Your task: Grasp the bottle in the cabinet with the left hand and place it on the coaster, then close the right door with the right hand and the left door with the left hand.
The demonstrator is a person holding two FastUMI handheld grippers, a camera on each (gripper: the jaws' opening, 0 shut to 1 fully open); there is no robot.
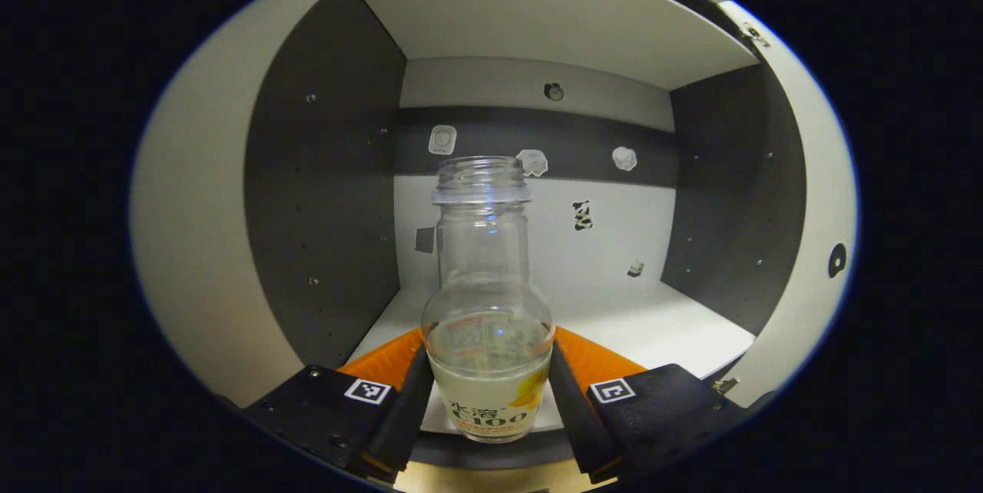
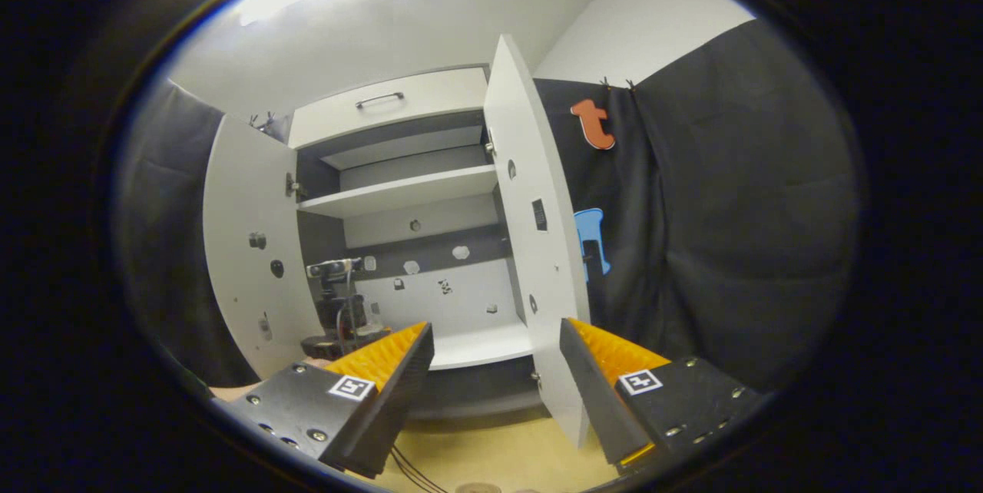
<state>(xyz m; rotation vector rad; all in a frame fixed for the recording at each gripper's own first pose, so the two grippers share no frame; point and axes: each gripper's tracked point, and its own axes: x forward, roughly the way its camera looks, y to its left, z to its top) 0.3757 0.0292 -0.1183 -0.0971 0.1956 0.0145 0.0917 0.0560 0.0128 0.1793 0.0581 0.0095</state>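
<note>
In the left gripper view, the left gripper (image 1: 489,393) is inside the cabinet (image 1: 322,193), its two fingers pressed against either side of the bottle (image 1: 487,309). The bottle stands upright and uncapped on the cabinet's bottom shelf (image 1: 676,332), near the front edge, a little liquid in its base.

In the right gripper view, the right gripper (image 2: 495,370) is released, fingers spread and holding nothing, above the desk (image 2: 491,454) in front of the cabinet. Both doors stand open: the left door (image 2: 246,247) swung out left, the right door (image 2: 530,232) edge-on near the gripper.
</note>
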